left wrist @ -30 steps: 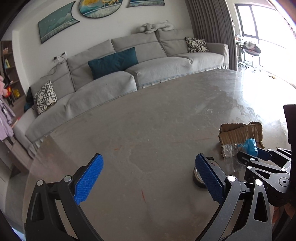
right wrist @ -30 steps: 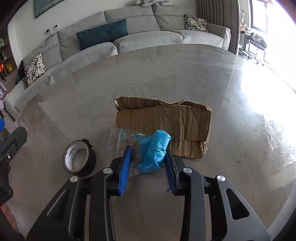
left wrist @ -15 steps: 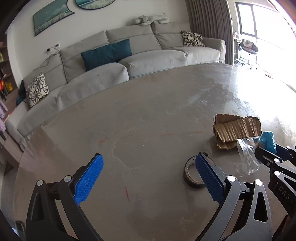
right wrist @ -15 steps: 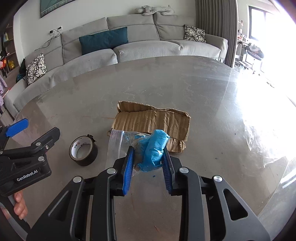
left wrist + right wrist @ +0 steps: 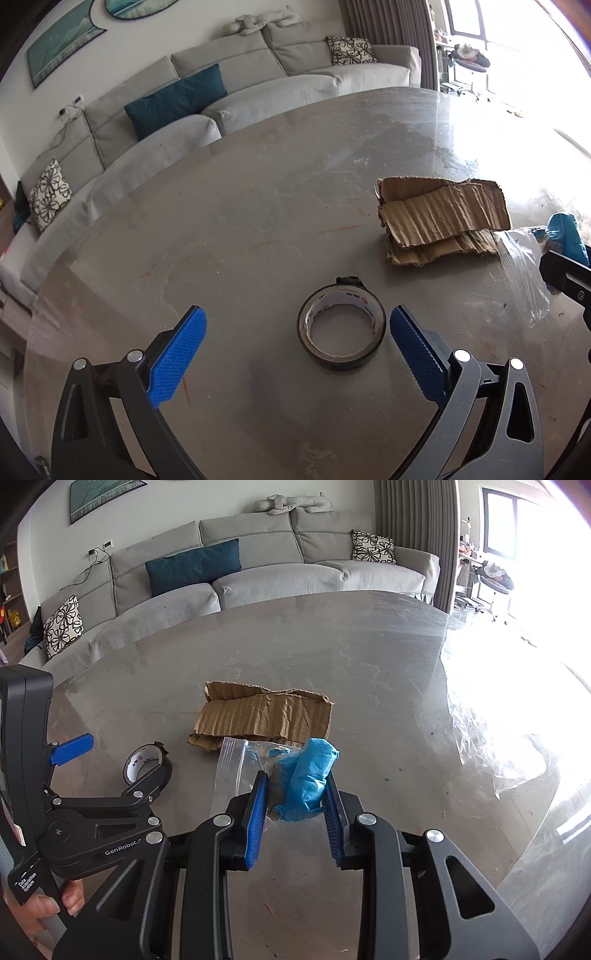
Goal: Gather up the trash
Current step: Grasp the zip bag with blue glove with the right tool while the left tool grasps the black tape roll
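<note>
My right gripper (image 5: 295, 797) is clamped on a crumpled blue wad (image 5: 308, 779) tucked against a clear zip bag (image 5: 232, 771); both blue pads press its sides, and the bundle hangs clear of the table (image 5: 369, 657). These jaws have just been closing a little on it. My left gripper (image 5: 295, 354) stands wide apart, nothing between its pads; the roll of black tape (image 5: 341, 330) lies flat on the table between the two fingers, nearer the right pad, not touched by either. Beyond the tape, to the far right, rests a torn piece of folded corrugated cardboard (image 5: 443, 218), lying flat. In the right wrist view the cardboard sits just behind the held bundle, tape to its left. A crumpled sheet of clear plastic film (image 5: 491, 734) lies on the right of the table, in glare. A hand (image 5: 44, 901) grips the left tool's handle at lower left. Past the far table edge: a grey sofa (image 5: 258, 576) with a teal cushion (image 5: 192, 566).
</note>
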`<state>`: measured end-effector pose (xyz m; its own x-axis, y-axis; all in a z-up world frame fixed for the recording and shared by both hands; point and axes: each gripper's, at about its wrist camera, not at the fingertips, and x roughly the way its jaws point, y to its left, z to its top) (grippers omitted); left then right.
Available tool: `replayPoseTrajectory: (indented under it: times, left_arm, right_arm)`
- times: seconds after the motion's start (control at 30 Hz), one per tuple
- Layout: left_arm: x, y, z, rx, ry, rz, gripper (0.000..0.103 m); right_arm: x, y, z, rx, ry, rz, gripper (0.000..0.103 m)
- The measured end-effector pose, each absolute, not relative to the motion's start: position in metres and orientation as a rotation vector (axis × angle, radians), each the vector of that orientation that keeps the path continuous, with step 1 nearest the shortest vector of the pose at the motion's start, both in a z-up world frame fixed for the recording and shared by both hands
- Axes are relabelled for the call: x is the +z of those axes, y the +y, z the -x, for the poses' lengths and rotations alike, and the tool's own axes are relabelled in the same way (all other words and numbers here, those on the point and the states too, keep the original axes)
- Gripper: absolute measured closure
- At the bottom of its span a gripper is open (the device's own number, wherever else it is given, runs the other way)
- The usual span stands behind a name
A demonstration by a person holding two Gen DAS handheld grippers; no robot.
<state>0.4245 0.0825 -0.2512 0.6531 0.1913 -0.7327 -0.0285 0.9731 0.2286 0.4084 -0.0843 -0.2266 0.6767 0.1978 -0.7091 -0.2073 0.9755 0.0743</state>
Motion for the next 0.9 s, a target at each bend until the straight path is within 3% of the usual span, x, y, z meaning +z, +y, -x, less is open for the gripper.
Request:
replayPoseTrajectory:
  times: [0.4, 0.43, 0.47, 0.5, 0.9]
  left_arm:
    - [-0.260, 0.085, -0.424, 0.068, 0.907, -0.142, 0.007]
    - [-0.260, 0.089, -0.425, 0.039, 0.918, -0.103, 0.016]
    - [-0.258, 0.090, -0.425, -0.001, 0.933, -0.062, 0.038]
    - [-0.255, 0.089, -0.425, -0.023, 0.942, -0.039, 0.053]
    - [-0.204, 0.060, -0.378, -0.054, 0.735, -0.085, 0.053]
  right_arm:
    - [-0.230, -0.079, -0.405, 0.242, 0.789, 0.022, 0.073]
    - [-0.229, -0.079, -0.404, 0.243, 0.789, 0.023, 0.073]
    - [-0.228, -0.080, -0.403, 0.244, 0.787, 0.024, 0.073]
    - [-0.227, -0.081, -0.403, 0.242, 0.784, 0.026, 0.073]
    - [-0.209, -0.096, -0.374, 0.203, 0.726, 0.059, 0.073]
